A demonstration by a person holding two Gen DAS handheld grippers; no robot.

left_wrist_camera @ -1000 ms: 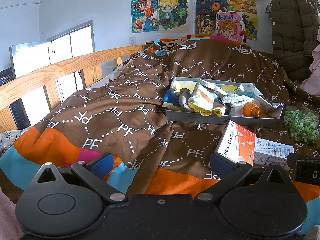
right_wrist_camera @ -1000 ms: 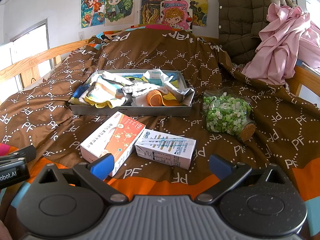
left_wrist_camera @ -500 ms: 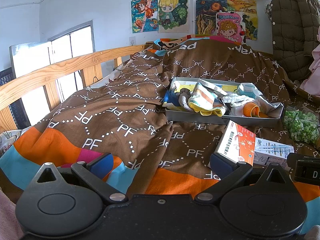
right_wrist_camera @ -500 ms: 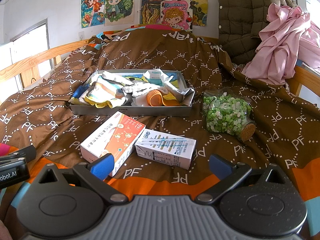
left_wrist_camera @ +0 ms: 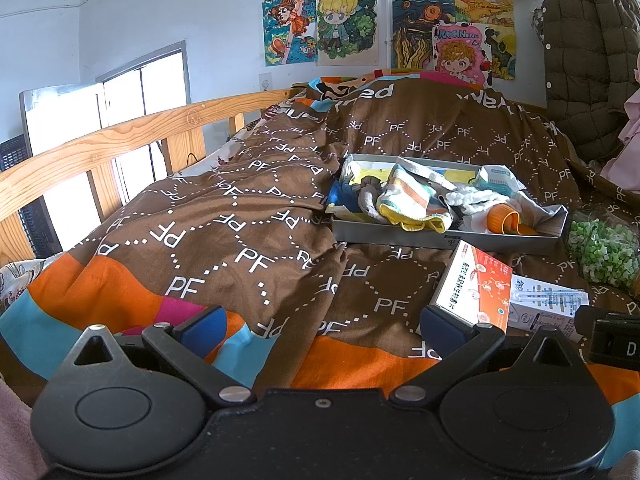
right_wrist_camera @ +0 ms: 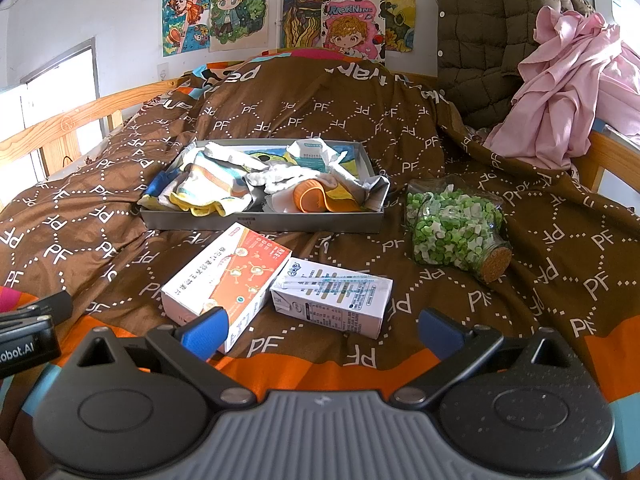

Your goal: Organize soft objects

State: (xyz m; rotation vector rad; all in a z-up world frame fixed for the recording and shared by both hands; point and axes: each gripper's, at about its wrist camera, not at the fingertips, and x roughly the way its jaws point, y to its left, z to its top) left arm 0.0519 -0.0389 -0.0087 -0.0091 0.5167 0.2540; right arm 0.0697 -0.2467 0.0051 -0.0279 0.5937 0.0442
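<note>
The bed (right_wrist_camera: pixel 560 240) fills the room's middle, covered by a brown duvet (left_wrist_camera: pixel 240 220) printed with white "PF" letters and banded orange, pink and blue at its near edge. A wooden rail (left_wrist_camera: pixel 120 140) runs along its left side, with a window (left_wrist_camera: pixel 132 92) behind it. On the far wall hang cartoon posters (right_wrist_camera: pixel 240 8). At the right, a quilted olive jacket (right_wrist_camera: pixel 480 40) hangs beside a heap of pink cloth (right_wrist_camera: pixel 568 80) draped over the bed's right rail.

A shallow grey tray (right_wrist_camera: pixel 260 222) lies mid-bed. The soft objects are piled in it: a striped cloth with yellow trim (right_wrist_camera: pixel 208 192) at its left, a white fluffy piece (right_wrist_camera: pixel 276 178) in the middle, an orange item (right_wrist_camera: pixel 310 198) at the near right, and a small pale packet (right_wrist_camera: pixel 310 154) toward the back. Some cloth hangs over the tray's left edge.

Just right of the tray lies a corked glass jar (right_wrist_camera: pixel 456 224) on its side, full of green and white pieces. Between the tray and the grippers lie an orange-and-white box (right_wrist_camera: pixel 228 276) and, touching its right side, a white carton (right_wrist_camera: pixel 332 298).

The left gripper (left_wrist_camera: pixel 324 326) is low over the duvet's near edge, fingers spread wide, nothing between them. The right gripper (right_wrist_camera: pixel 322 330) is just before the two boxes, fingers likewise apart and empty, its left pad (right_wrist_camera: pixel 206 330) in front of the orange-and-white box's corner.
</note>
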